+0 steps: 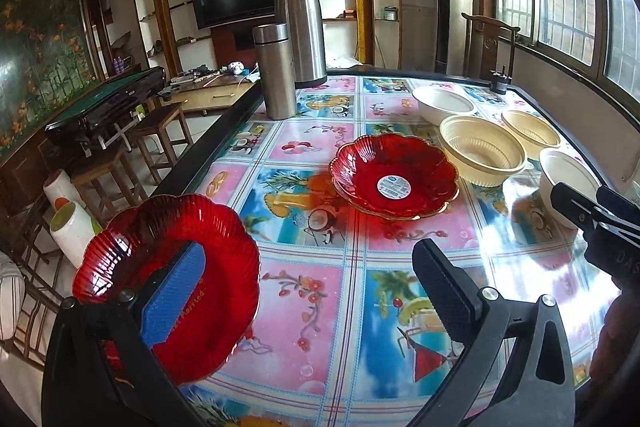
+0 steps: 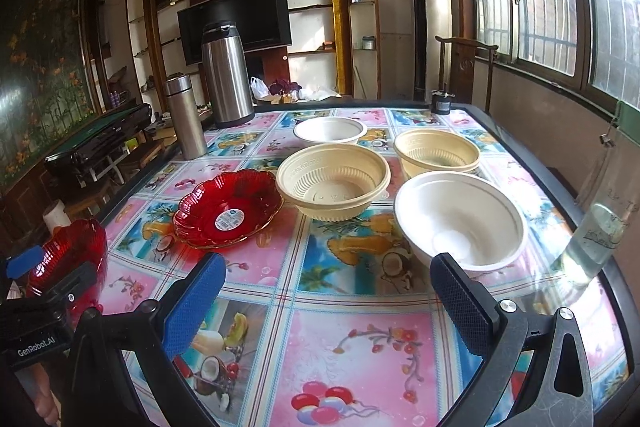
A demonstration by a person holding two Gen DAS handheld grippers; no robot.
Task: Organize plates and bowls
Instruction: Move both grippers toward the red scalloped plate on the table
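Near red plate (image 1: 168, 283): at 8 o'clock in the left wrist view, at the tabletop's near-left edge. It tilts up toward the camera, and part of it seems to overhang the edge; whether its low side touches the tabletop I cannot tell.
Left gripper (image 1: 308, 291): jaws wide apart. The blue-padded finger (image 1: 176, 295) lies across the near red plate's well while the black finger stands clear over bare tabletop, so nothing is pinched. The plate looks propped on that one finger, probably a lead-in to a rim grip.
Far red plate (image 1: 394, 175): just past centre, toward 1 o'clock, flat on the tabletop (image 1: 320, 267) with a white sticker in its well. It reads as the likely base for stacking the matching plate.
Ribbed cream bowl (image 2: 334, 181): at 12 o'clock in the right wrist view, upright, just beside the far red plate. A second ribbed bowl (image 2: 438, 153) sits at 1 o'clock.
Far white bowl (image 2: 330, 131): behind the ribbed one, near the steel flasks (image 2: 228, 75).
Near white bowl (image 2: 460, 215): at 2 o'clock, upright and empty, closest to the right fingers, so likely the next pick.
Right gripper (image 2: 326, 291): jaws spread wide, holding nothing, poised above the tabletop facing the bowls.
Glass (image 2: 596, 231): at 3 o'clock by the tabletop edge, a knock risk.
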